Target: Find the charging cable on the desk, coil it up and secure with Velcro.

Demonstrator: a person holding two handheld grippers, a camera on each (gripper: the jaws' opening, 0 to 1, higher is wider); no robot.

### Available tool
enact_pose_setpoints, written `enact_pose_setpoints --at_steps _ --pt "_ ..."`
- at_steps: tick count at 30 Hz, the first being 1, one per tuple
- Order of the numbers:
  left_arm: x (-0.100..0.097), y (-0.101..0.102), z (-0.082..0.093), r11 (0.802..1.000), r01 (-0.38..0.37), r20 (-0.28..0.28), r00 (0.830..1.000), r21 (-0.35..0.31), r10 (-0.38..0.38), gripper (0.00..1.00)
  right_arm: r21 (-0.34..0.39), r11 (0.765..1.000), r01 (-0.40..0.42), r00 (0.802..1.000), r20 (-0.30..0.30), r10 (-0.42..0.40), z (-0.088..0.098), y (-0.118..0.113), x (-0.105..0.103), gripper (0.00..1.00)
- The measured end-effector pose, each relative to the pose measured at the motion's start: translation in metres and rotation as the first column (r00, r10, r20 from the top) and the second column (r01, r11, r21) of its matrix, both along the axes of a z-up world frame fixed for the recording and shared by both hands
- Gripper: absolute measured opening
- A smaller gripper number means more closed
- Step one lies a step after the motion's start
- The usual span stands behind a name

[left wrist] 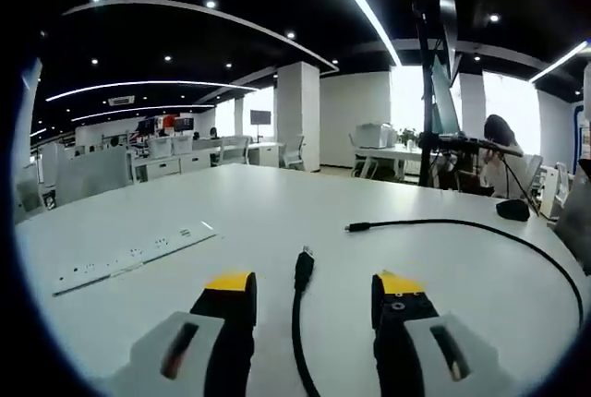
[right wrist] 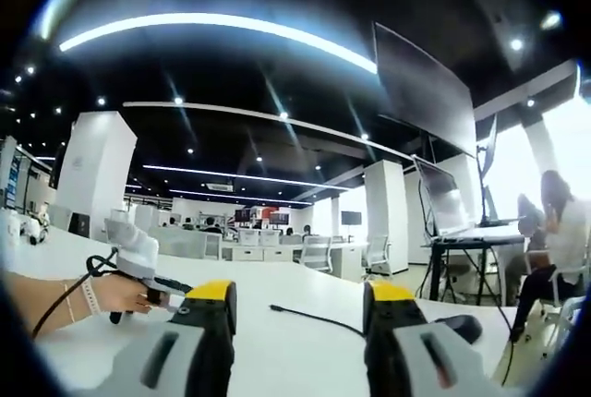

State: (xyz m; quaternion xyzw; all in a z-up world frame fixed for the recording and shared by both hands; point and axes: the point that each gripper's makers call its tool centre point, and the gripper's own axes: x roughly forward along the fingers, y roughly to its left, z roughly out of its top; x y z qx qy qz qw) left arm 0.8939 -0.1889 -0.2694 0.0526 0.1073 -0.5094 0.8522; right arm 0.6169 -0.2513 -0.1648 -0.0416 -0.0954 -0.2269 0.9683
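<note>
Left gripper view: left gripper [left wrist: 315, 294] jaws spread wide, grasping nothing; black charging cable [left wrist: 300, 318] lies on white desk [left wrist: 277, 212] between them, its plug just ahead. Right gripper view: right gripper [right wrist: 300, 303] likewise released, cable end on the desk beyond its jaws; a hand [right wrist: 120, 294] at left holds the other gripper

From where I stand, no writing can be read anywhere: the white power strip [left wrist: 129, 257] set into the desk [left wrist: 277, 212] carries only sockets, and the distant wall screens [right wrist: 263, 217] are too small and blurred to make out.
</note>
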Motion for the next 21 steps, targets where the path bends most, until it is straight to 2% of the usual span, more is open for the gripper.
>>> enact_pose_setpoints --at_steps 6,7,10,12,13,17,21 --pt "-0.001 -0.009 -0.015 1.000 0.019 -0.036 0.999 0.024 -0.018 0.47 -0.015 1.000 -0.011 1.000 -0.001 0.011 0.004 -0.003 0.015 0.54" --pt "-0.001 -0.009 -0.018 0.999 0.020 -0.038 0.999 0.031 -0.019 0.46 -0.049 0.998 -0.031 0.999 -0.012 0.030 0.007 -0.003 0.021 0.53" --pt "0.000 -0.008 -0.026 0.999 0.017 -0.044 0.999 0.049 -0.015 0.41 -0.124 0.989 -0.077 0.996 -0.042 0.072 0.017 -0.007 0.039 0.40" --pt "0.001 -0.006 -0.031 0.998 0.011 -0.050 0.999 0.054 -0.008 0.39 -0.145 0.985 -0.093 0.995 -0.039 0.088 0.026 -0.015 0.054 0.37" --pt "0.000 -0.006 -0.030 0.999 0.010 -0.046 0.999 0.049 -0.008 0.38 -0.136 0.982 -0.129 0.991 -0.041 0.124 0.026 -0.015 0.061 0.38" --pt "0.001 -0.008 -0.029 0.998 0.010 -0.028 1.000 0.069 -0.008 0.37 -0.026 0.971 -0.238 0.971 -0.043 0.236 0.022 -0.027 0.090 0.40" --pt "0.000 -0.012 -0.029 0.998 0.016 -0.019 1.000 0.065 -0.015 0.31 -0.033 0.968 -0.251 0.967 -0.050 0.249 0.020 -0.037 0.105 0.41"
